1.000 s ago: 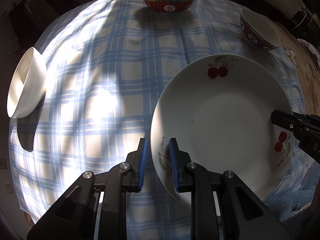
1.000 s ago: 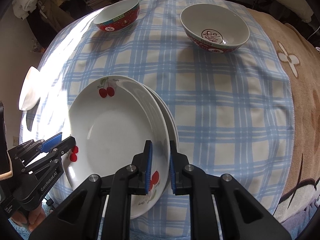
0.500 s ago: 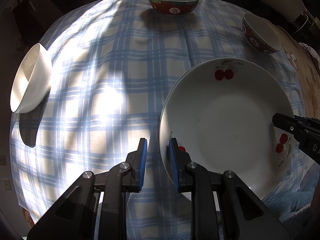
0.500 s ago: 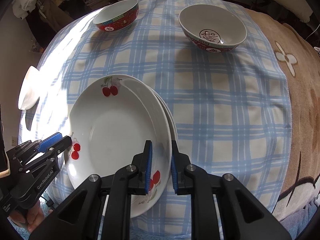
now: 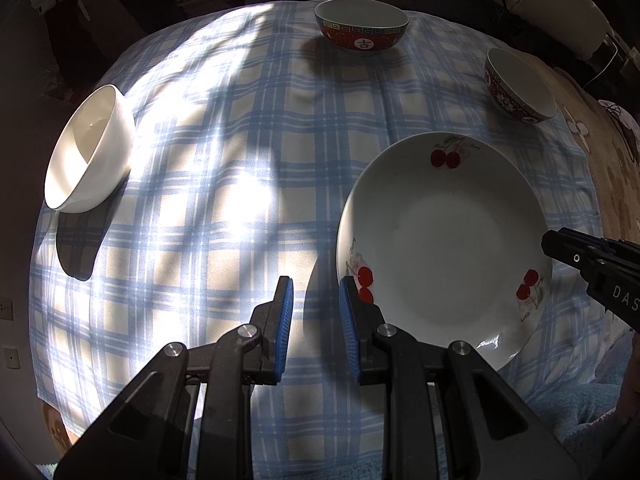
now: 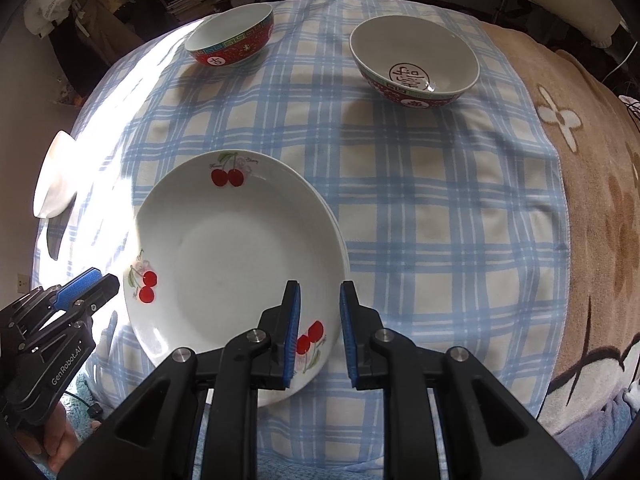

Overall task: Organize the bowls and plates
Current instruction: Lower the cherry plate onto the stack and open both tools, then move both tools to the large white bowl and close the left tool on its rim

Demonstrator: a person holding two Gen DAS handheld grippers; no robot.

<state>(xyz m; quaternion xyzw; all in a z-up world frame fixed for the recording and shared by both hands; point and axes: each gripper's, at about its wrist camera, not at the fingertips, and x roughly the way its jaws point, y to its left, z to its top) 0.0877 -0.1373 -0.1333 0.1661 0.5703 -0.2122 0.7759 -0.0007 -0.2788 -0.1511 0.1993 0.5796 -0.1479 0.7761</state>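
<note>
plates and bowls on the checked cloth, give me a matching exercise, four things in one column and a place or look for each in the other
Things:
1. white bowl
2. cherry plate
3. red bowl with teal rim band
4. red bowl with a round mark inside

Place or look:
A. far right, near the brown blanket
B. stacked on another plate, near edge
C. plain, at the left edge in sunlight
D. far side, towards the left

Pairs: 1-C, 2-B, 3-D, 4-A

Black gripper [image 5: 316, 292], blue-padded jaws, silver screws
</note>
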